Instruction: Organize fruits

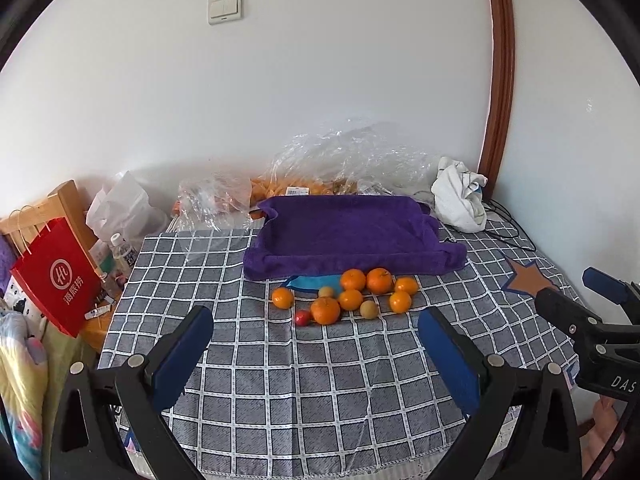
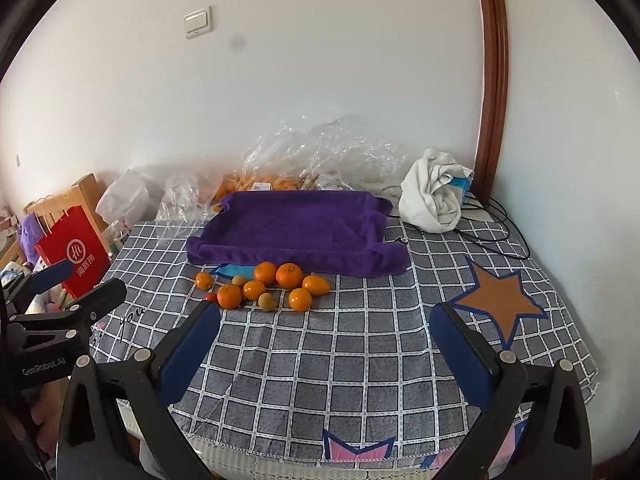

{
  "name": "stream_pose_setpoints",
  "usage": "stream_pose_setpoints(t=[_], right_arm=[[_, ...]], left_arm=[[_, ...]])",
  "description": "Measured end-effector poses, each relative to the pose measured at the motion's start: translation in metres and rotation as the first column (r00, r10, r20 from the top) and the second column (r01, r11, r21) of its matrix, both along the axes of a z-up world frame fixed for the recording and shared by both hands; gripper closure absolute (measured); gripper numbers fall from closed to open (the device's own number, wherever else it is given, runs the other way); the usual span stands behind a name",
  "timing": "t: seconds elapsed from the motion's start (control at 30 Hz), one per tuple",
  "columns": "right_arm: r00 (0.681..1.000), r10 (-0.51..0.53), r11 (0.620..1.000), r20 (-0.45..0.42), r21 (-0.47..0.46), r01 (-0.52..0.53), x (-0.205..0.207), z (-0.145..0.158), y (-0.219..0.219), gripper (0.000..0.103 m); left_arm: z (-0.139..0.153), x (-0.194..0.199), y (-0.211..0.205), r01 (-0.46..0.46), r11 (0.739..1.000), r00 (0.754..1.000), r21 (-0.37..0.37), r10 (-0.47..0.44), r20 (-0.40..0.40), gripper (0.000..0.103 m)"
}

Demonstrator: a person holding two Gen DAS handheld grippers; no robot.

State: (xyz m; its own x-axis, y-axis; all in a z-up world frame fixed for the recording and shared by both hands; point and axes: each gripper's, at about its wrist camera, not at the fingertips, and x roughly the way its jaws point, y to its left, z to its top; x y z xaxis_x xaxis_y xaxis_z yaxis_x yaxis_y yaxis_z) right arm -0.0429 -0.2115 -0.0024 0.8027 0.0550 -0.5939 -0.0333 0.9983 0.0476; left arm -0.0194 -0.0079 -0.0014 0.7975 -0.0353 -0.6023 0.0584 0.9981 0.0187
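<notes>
A cluster of fruits (image 1: 352, 296) lay on the checked tabletop (image 1: 320, 380), its long axis running left to right along the near edge of a purple towel-lined tray (image 1: 348, 236). Both the left gripper (image 1: 316, 344) and right gripper (image 2: 324, 340) hovered with fingers spread wide and empty, the fruits well ahead of the fingertips, beyond the gap.

White wall (image 1: 320, 80), brown doorframe (image 1: 502, 60).
</notes>
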Motion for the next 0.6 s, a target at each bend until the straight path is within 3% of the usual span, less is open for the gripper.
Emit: stream_pose_setpoints(t=[0.6], right_arm=[[1.000, -0.001, 1.000, 0.012, -0.006, 0.001, 0.0055, -0.0020, 0.0005, 0.000]], left_arm=[[0.0090, 0.0049, 0.0068, -0.021, 1.000, 0.999, -0.004, 0.021, 0.028, 0.000]])
